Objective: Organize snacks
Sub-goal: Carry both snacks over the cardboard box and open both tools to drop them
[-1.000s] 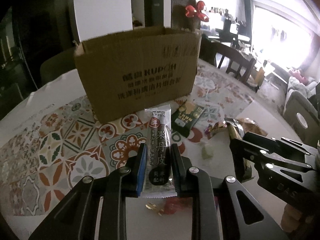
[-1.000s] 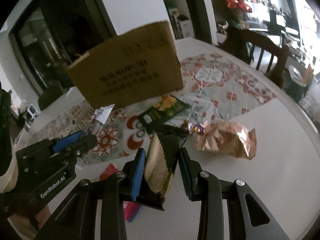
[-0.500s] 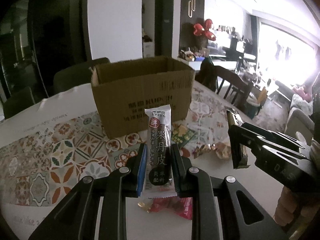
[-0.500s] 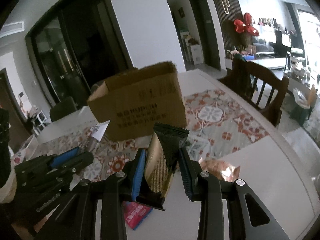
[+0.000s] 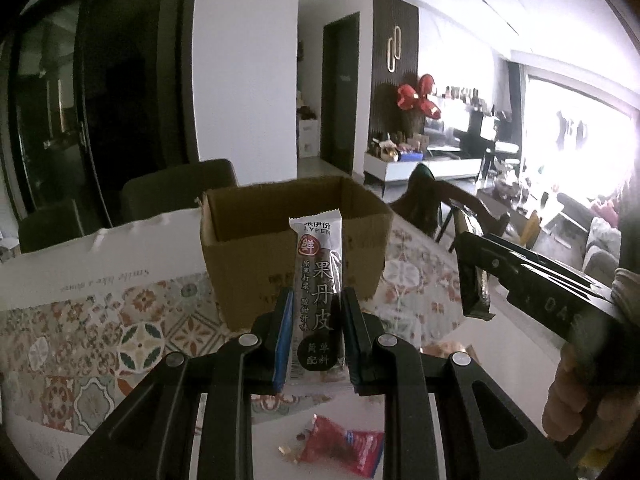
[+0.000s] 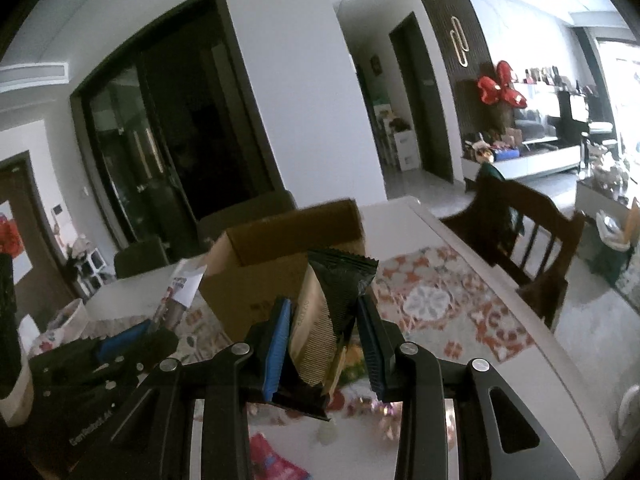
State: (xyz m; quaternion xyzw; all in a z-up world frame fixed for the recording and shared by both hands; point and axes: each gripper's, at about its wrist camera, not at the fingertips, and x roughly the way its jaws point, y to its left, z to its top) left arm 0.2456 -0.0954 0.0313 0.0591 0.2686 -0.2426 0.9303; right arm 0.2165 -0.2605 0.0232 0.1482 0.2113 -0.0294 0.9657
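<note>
Behind the patterned tablecloth (image 5: 100, 332) stands the open cardboard box (image 5: 292, 240). Left gripper (image 5: 316, 344) clamps an upright white snack stick (image 5: 318, 292); right gripper (image 6: 324, 344) pinches a dark-gold packet (image 6: 326, 320). Either wrapper may catch the box rim and slip out, since each sticks up loosely.

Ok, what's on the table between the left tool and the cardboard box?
Left wrist view: only the patterned mat shows between the left tool, shut on the white snack stick, and the cardboard box; nothing stands there.

Bright light pours in from the big window (image 5: 576, 128) on the right and washes it white, the doorway (image 6: 180, 152) stays dark, and edges bend.
</note>
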